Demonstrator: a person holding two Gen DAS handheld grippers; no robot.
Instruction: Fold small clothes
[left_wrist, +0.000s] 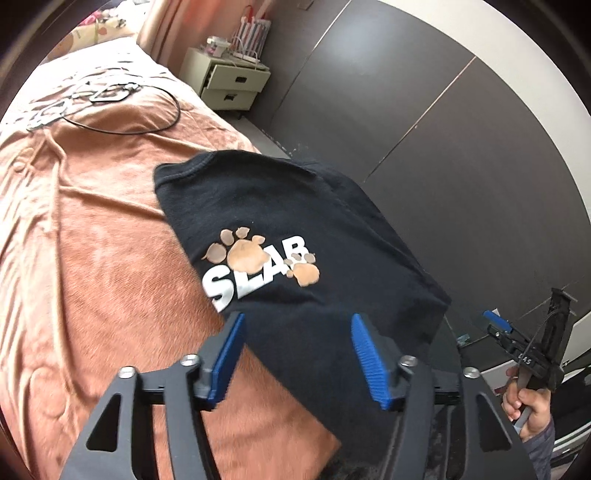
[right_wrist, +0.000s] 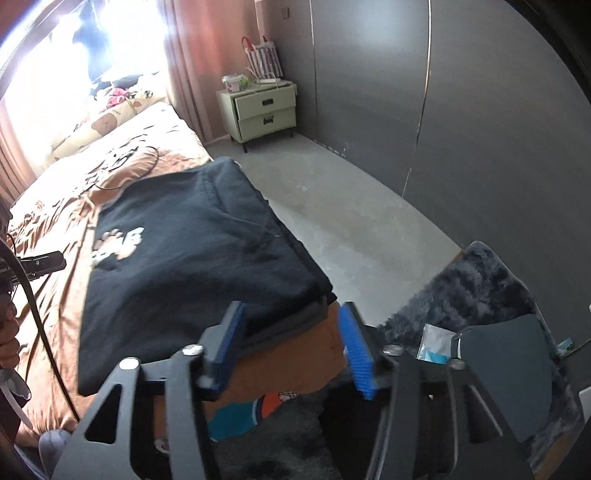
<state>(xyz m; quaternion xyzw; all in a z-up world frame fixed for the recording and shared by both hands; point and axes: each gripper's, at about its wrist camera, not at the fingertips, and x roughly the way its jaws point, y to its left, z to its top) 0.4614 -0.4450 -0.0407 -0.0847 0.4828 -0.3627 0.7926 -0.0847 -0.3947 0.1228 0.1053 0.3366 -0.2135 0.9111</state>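
Here, I see the black T-shirt (left_wrist: 280, 236) lying folded at the corner of the bed (left_wrist: 92, 240), printed side up. My left gripper (left_wrist: 295, 354) hovers over its near edge with fingers wide and empty; my right gripper (right_wrist: 291, 347) is likewise spread, gripping nothing.

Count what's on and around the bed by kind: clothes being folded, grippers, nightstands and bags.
Black garments on the bed: 1, the black shirt
Grippers: 2, left gripper and right gripper, both open and empty
Nightstands: 1, green nightstand
Bags: 1, striped bag on the nightstand
Total: 5
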